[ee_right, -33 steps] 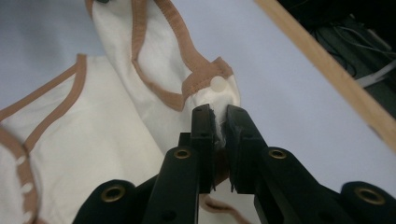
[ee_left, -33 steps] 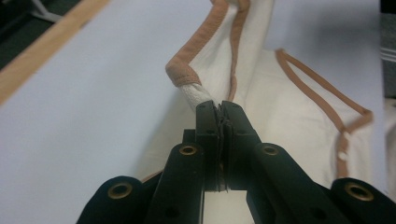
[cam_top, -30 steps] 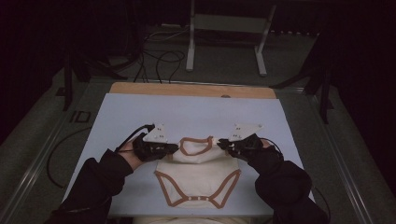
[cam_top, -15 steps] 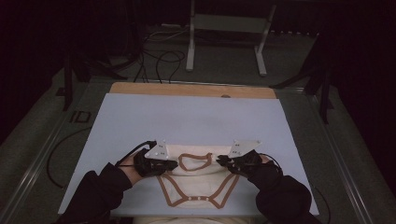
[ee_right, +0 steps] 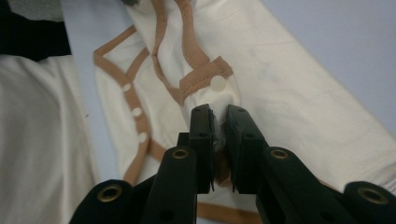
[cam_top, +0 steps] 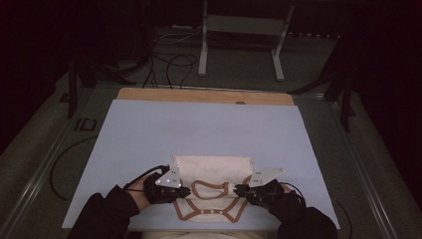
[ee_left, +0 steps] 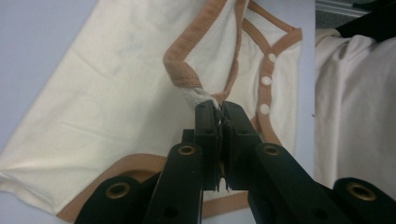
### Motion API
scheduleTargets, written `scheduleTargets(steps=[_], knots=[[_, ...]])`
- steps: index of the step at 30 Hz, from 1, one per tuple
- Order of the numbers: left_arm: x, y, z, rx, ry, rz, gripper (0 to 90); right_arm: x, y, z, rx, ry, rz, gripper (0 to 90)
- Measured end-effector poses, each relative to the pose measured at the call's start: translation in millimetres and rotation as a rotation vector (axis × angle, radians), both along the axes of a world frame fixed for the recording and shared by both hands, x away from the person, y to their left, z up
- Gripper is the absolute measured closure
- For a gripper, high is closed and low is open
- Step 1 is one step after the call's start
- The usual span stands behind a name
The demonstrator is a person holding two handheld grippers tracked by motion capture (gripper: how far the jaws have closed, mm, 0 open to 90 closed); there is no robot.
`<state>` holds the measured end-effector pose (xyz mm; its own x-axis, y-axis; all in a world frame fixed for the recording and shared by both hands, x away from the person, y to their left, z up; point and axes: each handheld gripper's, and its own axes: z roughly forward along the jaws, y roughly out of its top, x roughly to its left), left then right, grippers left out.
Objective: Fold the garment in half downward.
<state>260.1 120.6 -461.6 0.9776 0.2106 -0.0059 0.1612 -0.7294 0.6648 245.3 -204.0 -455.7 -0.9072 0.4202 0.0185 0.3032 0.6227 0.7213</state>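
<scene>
The left tongs are clenched on a corner of the cream garment, pinching a fold of cloth beside its brown trim. The right tongs grip the garment's opposite corner, just below a white snap on the trim. In the high view, the left tongs and right tongs sit at either side of the garment, which lies flat on the pale blue surface near its front edge, between the person's dark sleeves.

Dim surroundings, perhaps slightly soft focus
</scene>
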Motion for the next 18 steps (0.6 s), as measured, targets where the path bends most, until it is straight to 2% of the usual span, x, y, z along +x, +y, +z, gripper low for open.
scheduleTargets(steps=[3,5,7,8,9,10,11,12,13,14,15,16,18], knots=[[-3.2,0.7,-1.3,0.006,-0.004,-0.017,86.3,-4.2,-0.8,-2.7,-0.005,-0.012,0.012,80.6],[-5.5,1.2,-3.0,0.009,0.009,-0.022,86.2,-8.7,-1.1,-4.3,0.002,0.000,0.009,80.2],[-7.9,1.8,-4.3,0.009,0.015,-0.033,81.7,-12.4,-2.1,-4.9,0.009,0.015,0.011,77.0],[-9.1,3.0,-5.7,-0.004,0.039,-0.054,70.1,-16.0,-3.7,-4.8,0.013,0.020,0.022,68.1],[-9.1,3.0,-5.7,-0.004,0.039,-0.054,62.9,-16.0,-3.7,-4.8,0.013,0.020,0.022,68.1],[-10.2,3.7,-6.4,-0.009,0.035,-0.055,62.9,-17.4,-4.4,-4.4,0.016,0.017,0.023,65.2],[-10.4,4.1,-6.9,-0.023,0.044,-0.050,55.6,-20.2,-5.7,-2.7,0.027,0.016,0.018,59.6],[-10.4,4.1,-6.9,-0.023,0.044,-0.050,44.6,-20.2,-5.7,-2.7,0.027,0.016,0.018,59.6],[-10.3,4.5,-6.7,-0.028,0.039,-0.044,44.6,-21.0,-7.2,-0.9,0.033,-0.009,0.012,52.6],[-9.7,4.1,-6.2,-0.039,0.044,-0.035,35.9,-19.6,-9.0,1.4,0.049,-0.016,0.003,44.7],[-9.7,4.1,-6.2,-0.039,0.044,-0.035,33.0,-19.6,-9.0,1.4,0.049,-0.016,0.003,44.7],[-8.8,3.7,-5.1,-0.047,0.059,-0.031,29.0,-17.4,-9.7,3.4,0.067,-0.011,-0.016,35.6],[-8.5,4.1,-5.1,-0.040,0.055,-0.048,20.2,-14.9,-9.5,4.0,0.074,-0.023,-0.022,29.3]])
